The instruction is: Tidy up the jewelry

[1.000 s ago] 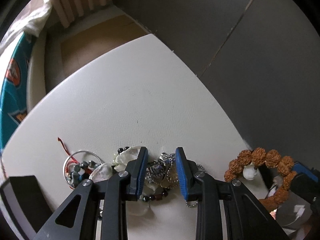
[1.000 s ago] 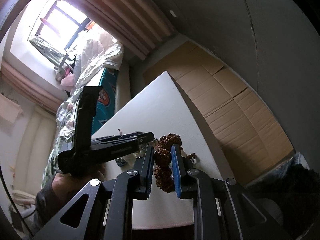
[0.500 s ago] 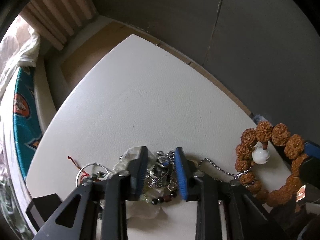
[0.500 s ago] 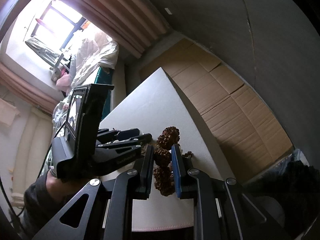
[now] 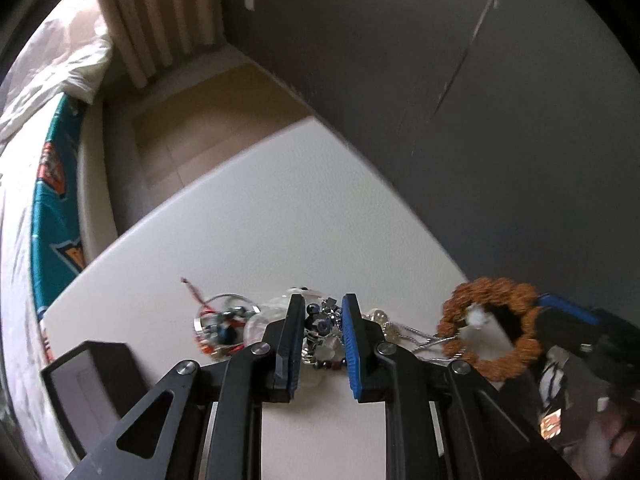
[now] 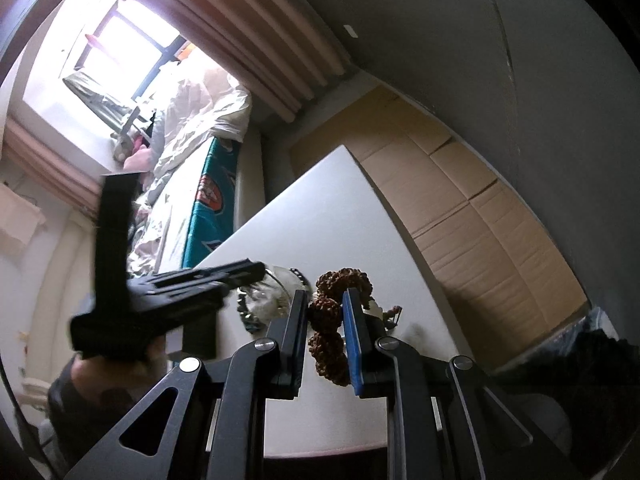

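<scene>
Untangling step: right tongs [image 6: 325, 320] clamped the brown knobbly seed-bead bracelet [image 5: 490, 330], held off the white worktop [image 5: 280, 208]; left tongs [image 5: 322, 326] nearly shut on tangled silver-chain cluster [image 5: 320, 320], mid-worktop. Next prob. needs slow pull apart.

The counter [image 5: 256, 216] looks matt white with a fine leather-like grain. The bracelet [image 5: 490, 330] has rough, knobbly brown seed beads. The jewelry heap [image 5: 320, 320] mixes shiny metal chain, glossy dark beads and clear glassy pieces. Each claw [image 6: 325, 320] is matt black plastic with blue pads and bright metal screws. Plain brown cardboard [image 6: 472, 200] covers the floor.
</scene>
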`<state>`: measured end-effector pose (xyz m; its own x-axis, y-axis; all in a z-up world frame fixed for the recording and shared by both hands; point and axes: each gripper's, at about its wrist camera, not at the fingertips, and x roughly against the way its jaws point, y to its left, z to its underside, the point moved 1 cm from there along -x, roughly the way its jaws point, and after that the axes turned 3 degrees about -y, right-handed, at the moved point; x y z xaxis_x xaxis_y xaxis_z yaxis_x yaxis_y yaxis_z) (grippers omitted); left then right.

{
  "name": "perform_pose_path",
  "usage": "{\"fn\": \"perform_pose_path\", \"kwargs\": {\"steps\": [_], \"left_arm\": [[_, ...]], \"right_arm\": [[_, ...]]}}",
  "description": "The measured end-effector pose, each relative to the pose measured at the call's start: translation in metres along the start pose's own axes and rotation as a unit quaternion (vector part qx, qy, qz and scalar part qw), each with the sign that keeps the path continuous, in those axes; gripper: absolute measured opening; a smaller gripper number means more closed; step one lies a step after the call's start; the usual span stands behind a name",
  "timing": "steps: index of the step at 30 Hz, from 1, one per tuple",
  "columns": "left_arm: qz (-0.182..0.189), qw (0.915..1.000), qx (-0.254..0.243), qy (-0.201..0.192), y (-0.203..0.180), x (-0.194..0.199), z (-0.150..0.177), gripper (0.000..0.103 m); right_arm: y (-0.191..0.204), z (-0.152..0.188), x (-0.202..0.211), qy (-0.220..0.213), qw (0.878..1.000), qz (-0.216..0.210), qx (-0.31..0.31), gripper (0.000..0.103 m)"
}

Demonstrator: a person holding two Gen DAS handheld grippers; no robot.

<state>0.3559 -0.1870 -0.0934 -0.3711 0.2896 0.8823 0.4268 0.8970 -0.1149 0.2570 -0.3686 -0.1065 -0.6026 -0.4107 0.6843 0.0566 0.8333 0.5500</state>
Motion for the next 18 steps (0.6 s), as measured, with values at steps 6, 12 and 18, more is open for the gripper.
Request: {"fn": "perform_pose_path", "kwargs": {"steps": [6, 12, 18], "left_arm": [[-0.007, 0.9979, 0.016, -0.062, 0.014, 0.066, 0.002, 0.019], [-0.027, 0.9930, 0.031, -0.111, 0.034, 0.124, 0.011, 0.019], [-0.039, 0.9877, 0.036, -0.147, 0.045, 0.168, 0.017, 0.019]], "right_arm": [[0.006, 0.001, 0.009, -0.007, 1.000, 0.000, 0.006, 0.019], [0.019, 0.006, 0.019, -0.015, 1.000, 0.001, 0.021, 0.019], [0.028, 0.009, 0.018, -0.012, 1.000, 0.005, 0.029, 0.019]]}}
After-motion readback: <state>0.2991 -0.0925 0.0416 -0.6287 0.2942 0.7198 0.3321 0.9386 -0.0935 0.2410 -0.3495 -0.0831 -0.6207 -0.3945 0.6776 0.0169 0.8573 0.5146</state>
